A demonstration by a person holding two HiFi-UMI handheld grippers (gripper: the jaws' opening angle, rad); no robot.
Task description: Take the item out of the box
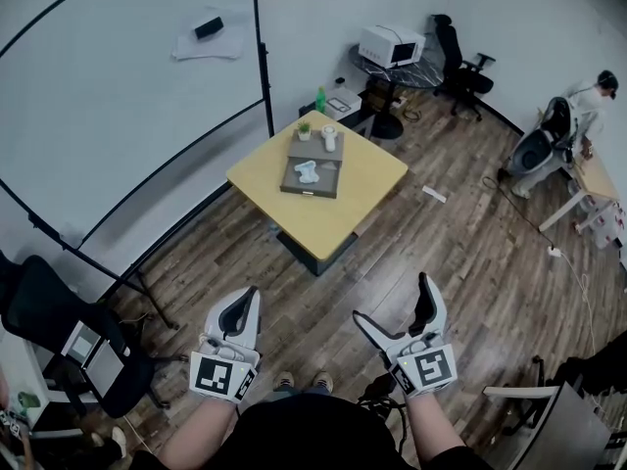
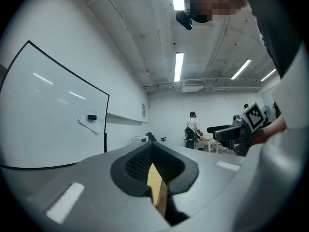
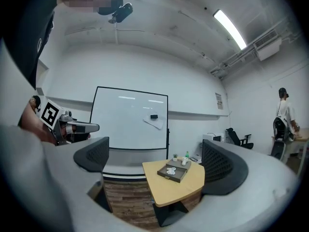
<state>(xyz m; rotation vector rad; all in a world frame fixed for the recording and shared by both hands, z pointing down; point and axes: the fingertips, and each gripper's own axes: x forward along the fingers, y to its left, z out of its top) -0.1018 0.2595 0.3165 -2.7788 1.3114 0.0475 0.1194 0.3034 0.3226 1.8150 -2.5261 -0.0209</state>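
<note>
Closest to the camera are the two hand-held grippers, held level in front of the person's body. The left gripper [image 1: 245,304] is clenched, its dark pads together with nothing caught between them. The right gripper [image 1: 392,300] is released, with the jaws wide apart and empty. Both are well apart from the square yellow wooden desk [image 1: 345,199], which stands across the brown plank floor [image 1: 421,253].

The flat dark grey box [image 1: 329,182] lies in the far half of the desk, between the middle and the far corner. The small white item [image 1: 308,171] rests inside it. A white cup [image 1: 329,138] and a little green plant [image 1: 304,130] stand close to the far corner.

I judge that the step in hand is the approach. To do it well, come to the near corner, where the desk top is bare. Keep the right gripper open and reach over the box rim to the item. The left gripper could steady the box.

The floor ahead looks open. Only the large whiteboard [image 1: 127,86] on the left and the black office chair [image 1: 59,321] at the near left need some care.
</note>
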